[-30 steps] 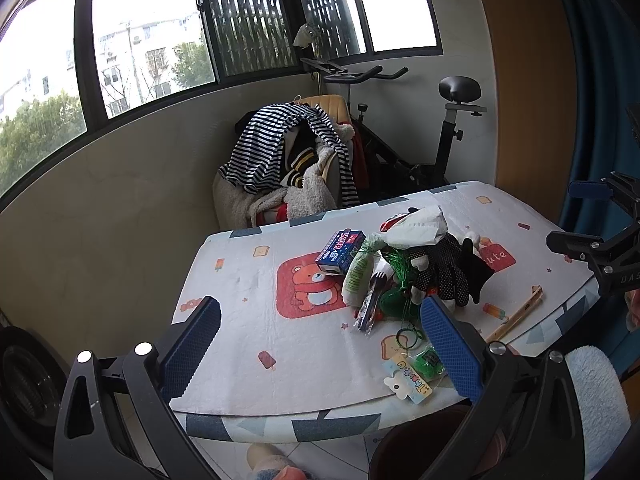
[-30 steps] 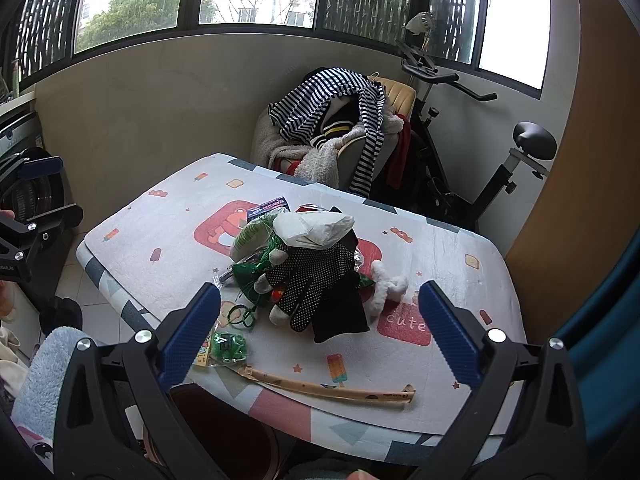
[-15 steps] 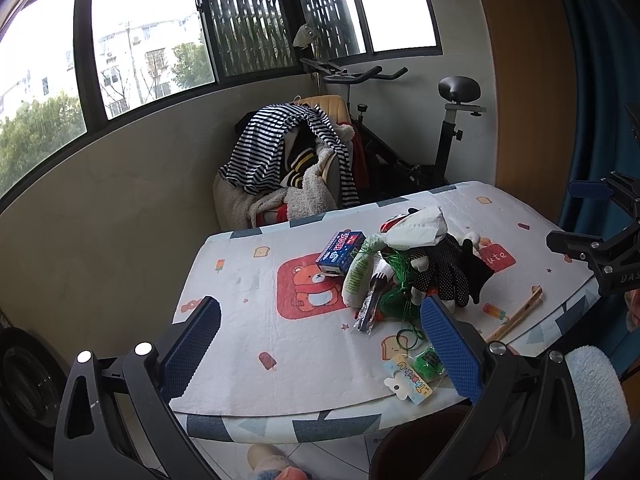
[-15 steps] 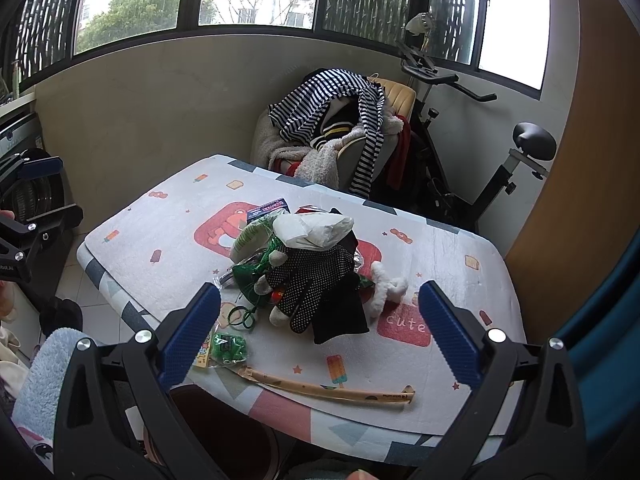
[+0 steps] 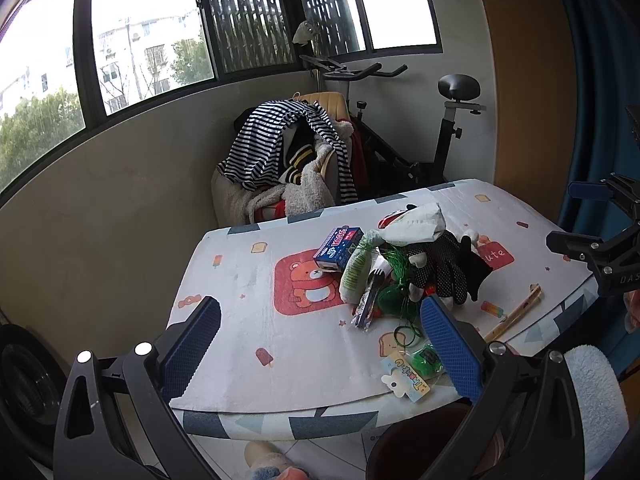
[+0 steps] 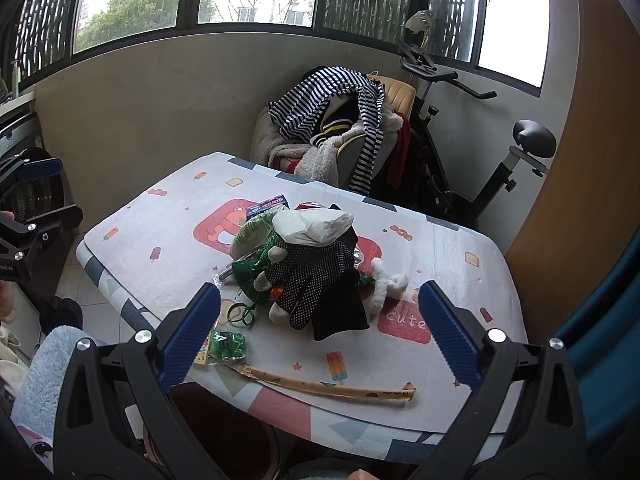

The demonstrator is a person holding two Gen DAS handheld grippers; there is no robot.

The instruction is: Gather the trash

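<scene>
A heap of trash lies mid-table: a black dotted glove (image 6: 316, 276) (image 5: 444, 264), a white crumpled bag (image 6: 312, 226) (image 5: 416, 226), a blue box (image 5: 338, 244), green netting (image 6: 256, 268) and a pale green packet (image 5: 354, 274). A long chopstick wrapper (image 6: 332, 386) (image 5: 514, 316) and a small green packet (image 6: 226, 346) (image 5: 420, 360) lie near the front edge. A dark bin (image 6: 216, 436) (image 5: 420, 448) stands under that edge. My left gripper (image 5: 320, 344) and my right gripper (image 6: 318, 334) are open and empty, held short of the table.
The table (image 6: 168, 216) has a cartoon-print cover. Behind it stands a chair piled with striped clothes (image 6: 332, 120) and an exercise bike (image 6: 480, 160). A blue curtain (image 5: 600, 80) hangs at the right. A dark appliance (image 6: 36, 188) stands at the left.
</scene>
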